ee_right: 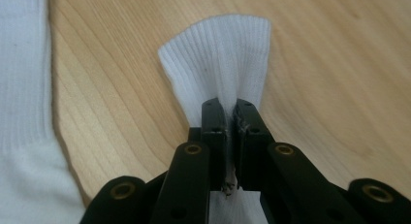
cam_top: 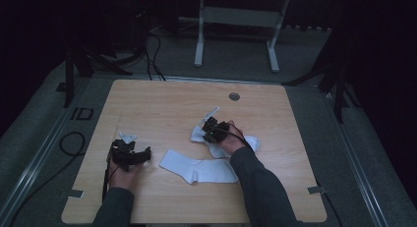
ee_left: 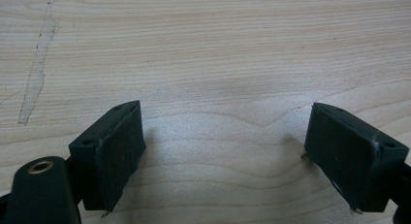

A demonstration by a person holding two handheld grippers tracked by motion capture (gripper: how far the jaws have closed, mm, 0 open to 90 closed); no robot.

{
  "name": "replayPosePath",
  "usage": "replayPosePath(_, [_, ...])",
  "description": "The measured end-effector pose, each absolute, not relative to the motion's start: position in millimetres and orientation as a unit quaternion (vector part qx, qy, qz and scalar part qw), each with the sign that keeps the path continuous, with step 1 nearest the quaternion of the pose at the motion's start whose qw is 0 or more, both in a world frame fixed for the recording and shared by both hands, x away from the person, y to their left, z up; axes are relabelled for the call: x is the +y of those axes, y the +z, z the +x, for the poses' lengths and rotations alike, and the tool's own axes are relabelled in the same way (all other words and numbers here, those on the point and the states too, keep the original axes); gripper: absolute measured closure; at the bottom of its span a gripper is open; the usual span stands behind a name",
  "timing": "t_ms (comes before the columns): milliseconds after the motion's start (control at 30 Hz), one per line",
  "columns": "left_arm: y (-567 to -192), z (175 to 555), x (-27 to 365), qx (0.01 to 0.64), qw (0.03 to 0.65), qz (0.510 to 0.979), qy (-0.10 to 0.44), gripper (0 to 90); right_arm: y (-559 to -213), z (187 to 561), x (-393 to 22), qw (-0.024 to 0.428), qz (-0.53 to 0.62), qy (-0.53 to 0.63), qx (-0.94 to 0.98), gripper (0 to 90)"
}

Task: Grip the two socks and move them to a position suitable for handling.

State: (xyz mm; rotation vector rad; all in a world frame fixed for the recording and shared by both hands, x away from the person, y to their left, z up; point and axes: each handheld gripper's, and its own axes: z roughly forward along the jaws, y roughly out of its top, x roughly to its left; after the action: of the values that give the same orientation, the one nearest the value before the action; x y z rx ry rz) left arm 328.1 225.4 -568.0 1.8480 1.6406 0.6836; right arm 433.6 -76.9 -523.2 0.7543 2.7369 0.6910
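Two white socks lie on the bench, one (cam_top: 199, 169) flat at near centre, the other (ee_right: 218, 69) pinched at its ribbed cuff by the right hand-held gripper (ee_right: 230, 118), likely light and floppy, while the left hand-held gripper (ee_left: 223, 151) gapes empty.

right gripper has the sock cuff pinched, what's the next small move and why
Probably lift the right gripper a little and draw the gripped sock toward the flat sock. Its jaws are shut on the ribbed cuff, the two white socks lie apart, and the left gripper stands open over bare table.
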Motion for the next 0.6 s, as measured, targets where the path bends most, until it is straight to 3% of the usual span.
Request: replayPosePath(600, [-568, 328, 225, 0.613, 0.285, 0.691, 0.256, 14.1, -499, 423, -100, 0.131, 0.248, 0.247, 0.928, 84.4])
